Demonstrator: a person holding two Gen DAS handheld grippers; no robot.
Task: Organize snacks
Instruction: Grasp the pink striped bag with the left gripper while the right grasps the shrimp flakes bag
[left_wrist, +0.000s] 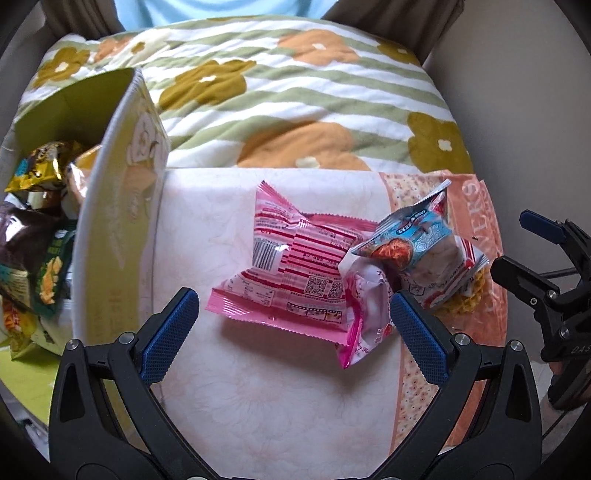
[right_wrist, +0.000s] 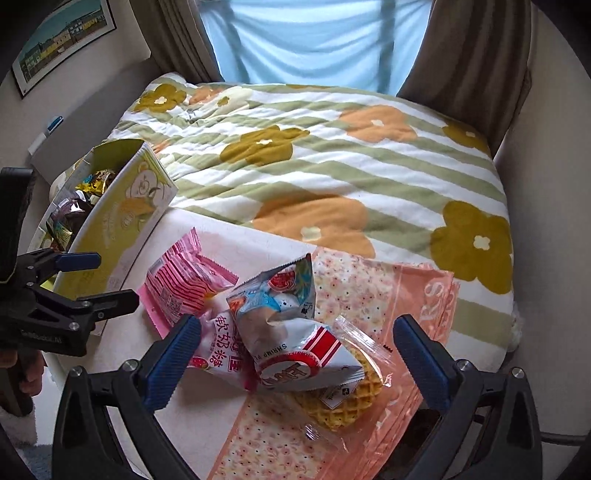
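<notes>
The left wrist view shows the left gripper (left_wrist: 294, 315) close to us with its two blue fingers wide apart and nothing between them. It hangs over a pink snack packet (left_wrist: 291, 275) that lies flat on a white pad (left_wrist: 258, 387). Touching the pink packet on its right side is a small pink and white candy bag (left_wrist: 364, 295). A blue and white shrimp snack bag (left_wrist: 417, 240) leans on top of that one. A yellow waffle in a clear wrapper (left_wrist: 471, 291) peeks out from under the pile.

In the right wrist view the right gripper (right_wrist: 297, 345) is also open wide and holds nothing. It sits just above the shrimp bag and the waffle.

So four snacks are not yet put away. They all lie in one little heap in the middle.

To the left of the heap stands a yellow-green cardboard box (left_wrist: 110, 206) with a cartoon picture on its side. The box has no lid on. Inside it I can see a gold packet (left_wrist: 40, 168), a dark brown packet (left_wrist: 22, 236) and a green packet (left_wrist: 51, 273), and there are more below that I cannot make out. I think the job is partly done, because some snacks are in the box and the heap is left.

Behind everything is a flowery striped blanket (left_wrist: 295, 110).
</notes>
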